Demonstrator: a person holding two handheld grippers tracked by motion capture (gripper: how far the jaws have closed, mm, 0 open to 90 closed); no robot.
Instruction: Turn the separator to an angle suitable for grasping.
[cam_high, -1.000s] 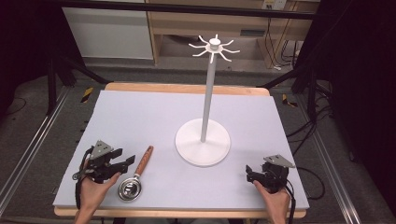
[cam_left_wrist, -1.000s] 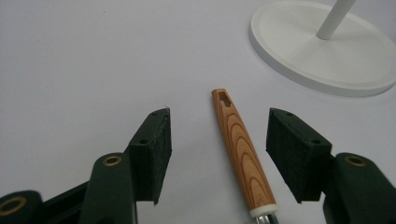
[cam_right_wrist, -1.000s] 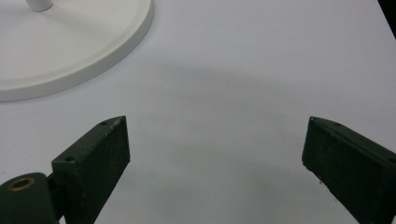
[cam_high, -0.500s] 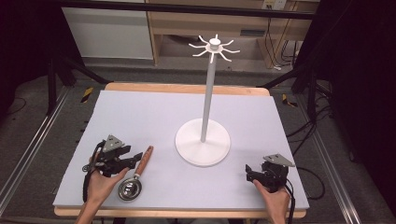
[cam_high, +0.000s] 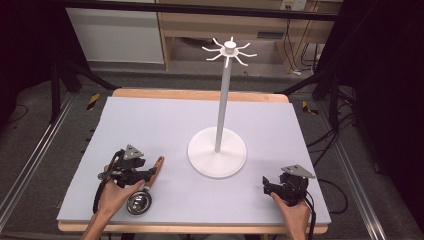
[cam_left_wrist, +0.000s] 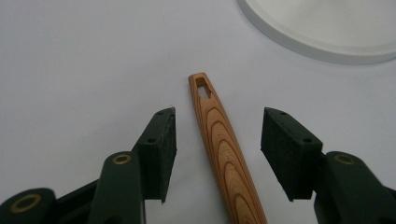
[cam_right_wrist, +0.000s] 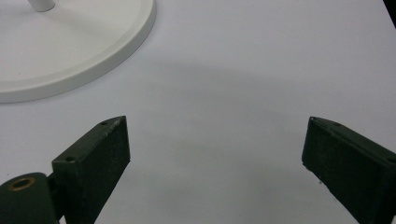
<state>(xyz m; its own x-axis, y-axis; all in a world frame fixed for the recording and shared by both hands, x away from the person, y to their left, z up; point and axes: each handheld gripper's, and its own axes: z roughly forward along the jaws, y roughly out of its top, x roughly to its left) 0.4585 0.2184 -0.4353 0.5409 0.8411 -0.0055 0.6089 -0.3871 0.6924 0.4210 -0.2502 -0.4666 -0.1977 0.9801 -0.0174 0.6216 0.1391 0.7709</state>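
In the lower left of the high view, the left tongs (cam_high: 150, 174) are straddling the wooden handle (cam_left_wrist: 223, 154) of a small metal strainer (cam_high: 138, 202) lying on the table (cam_high: 150, 125). Their jaws have just been closing, yet both pads are still standing clear of the handle. At lower right, the right tongs (cam_high: 266, 184) are resting wide open, holding nothing, near the white stand (cam_high: 217, 157).
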